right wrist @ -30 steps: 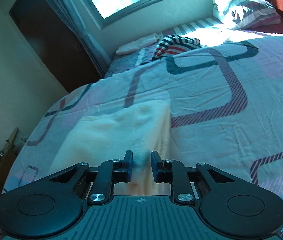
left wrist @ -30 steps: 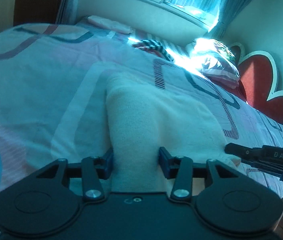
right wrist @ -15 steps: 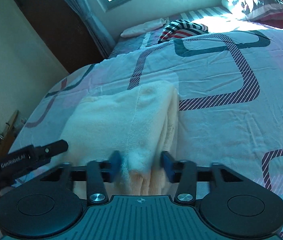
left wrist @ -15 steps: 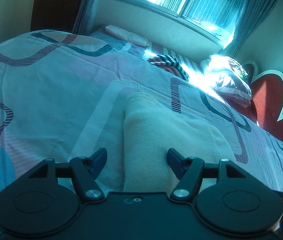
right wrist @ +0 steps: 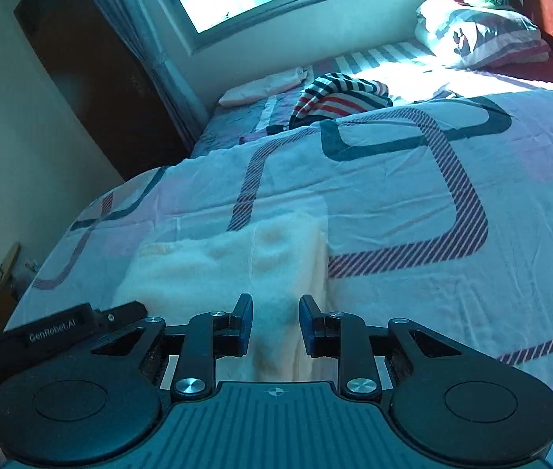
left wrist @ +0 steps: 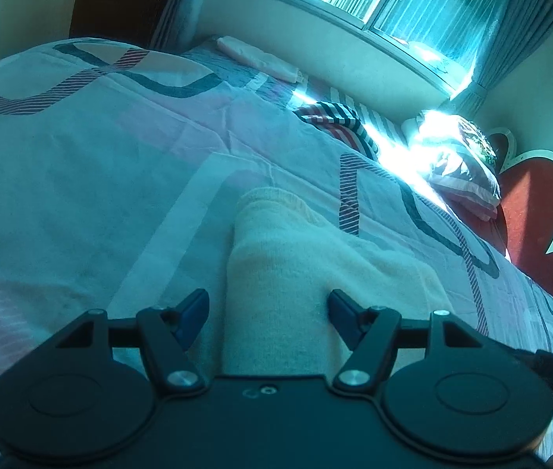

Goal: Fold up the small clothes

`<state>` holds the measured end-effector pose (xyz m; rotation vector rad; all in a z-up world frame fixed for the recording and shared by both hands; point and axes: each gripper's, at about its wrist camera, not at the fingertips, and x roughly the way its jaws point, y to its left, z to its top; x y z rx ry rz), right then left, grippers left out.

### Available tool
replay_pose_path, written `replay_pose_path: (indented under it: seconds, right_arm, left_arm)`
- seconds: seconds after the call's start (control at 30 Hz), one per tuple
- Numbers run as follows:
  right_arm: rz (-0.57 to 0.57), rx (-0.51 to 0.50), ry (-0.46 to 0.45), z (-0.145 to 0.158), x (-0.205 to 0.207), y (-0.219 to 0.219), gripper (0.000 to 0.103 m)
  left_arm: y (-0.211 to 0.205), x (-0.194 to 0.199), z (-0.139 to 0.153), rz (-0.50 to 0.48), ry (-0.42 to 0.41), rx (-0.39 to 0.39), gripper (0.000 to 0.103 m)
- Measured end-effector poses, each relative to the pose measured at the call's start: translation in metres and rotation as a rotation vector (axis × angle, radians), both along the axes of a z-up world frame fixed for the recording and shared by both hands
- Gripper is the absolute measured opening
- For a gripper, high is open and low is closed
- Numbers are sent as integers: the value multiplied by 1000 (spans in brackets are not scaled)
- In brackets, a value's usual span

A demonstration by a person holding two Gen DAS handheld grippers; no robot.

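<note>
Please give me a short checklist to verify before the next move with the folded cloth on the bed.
1. Left gripper open around the cloth: ok.
2. Right gripper released: cannot tell; the gap is narrow, cloth between the fingers.
3. Cloth lies folded on the bed: ok.
4. Fold edges aligned: cannot tell, near edge hidden.
5. Striped garment apart from the cloth: ok.

Black left gripper (left wrist: pixel 267 305), blue pads (left wrist: pixel 192 312), silver screws.
</note>
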<state>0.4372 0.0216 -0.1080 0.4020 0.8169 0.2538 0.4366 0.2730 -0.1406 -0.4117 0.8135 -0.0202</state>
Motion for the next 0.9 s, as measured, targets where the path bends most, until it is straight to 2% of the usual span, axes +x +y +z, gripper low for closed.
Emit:
replay_pose_path:
  seconds: [0.07, 0.13, 0.23, 0.47, 0.57, 0.7, 0.9]
  right_arm:
    - [11, -65, 9, -5, 13, 10, 26]
    - [15, -123, 60, -18, 21, 14, 26]
    - [15, -117, 65, -19, 19, 10, 26]
    - [79, -80, 28, 0, -33, 7, 26]
    - [93, -56, 48, -3, -57, 6, 28]
    - [111, -61, 72, -10, -86, 11, 39]
    - [128, -78, 87, -16, -117, 20, 39]
  left_arm:
    - [-2, 5, -6, -5, 27, -1, 67]
    - [-3, 5, -7, -9, 22, 11, 68]
    - [-7, 1, 0, -24, 24, 45, 68]
    - [-12, -34, 22, -67, 2, 111, 66]
    - [-11, -53, 24, -83, 3, 122, 66]
    - [-12, -78, 26, -111, 5, 156, 66]
    - [-12, -113, 19, -150, 25, 193, 66]
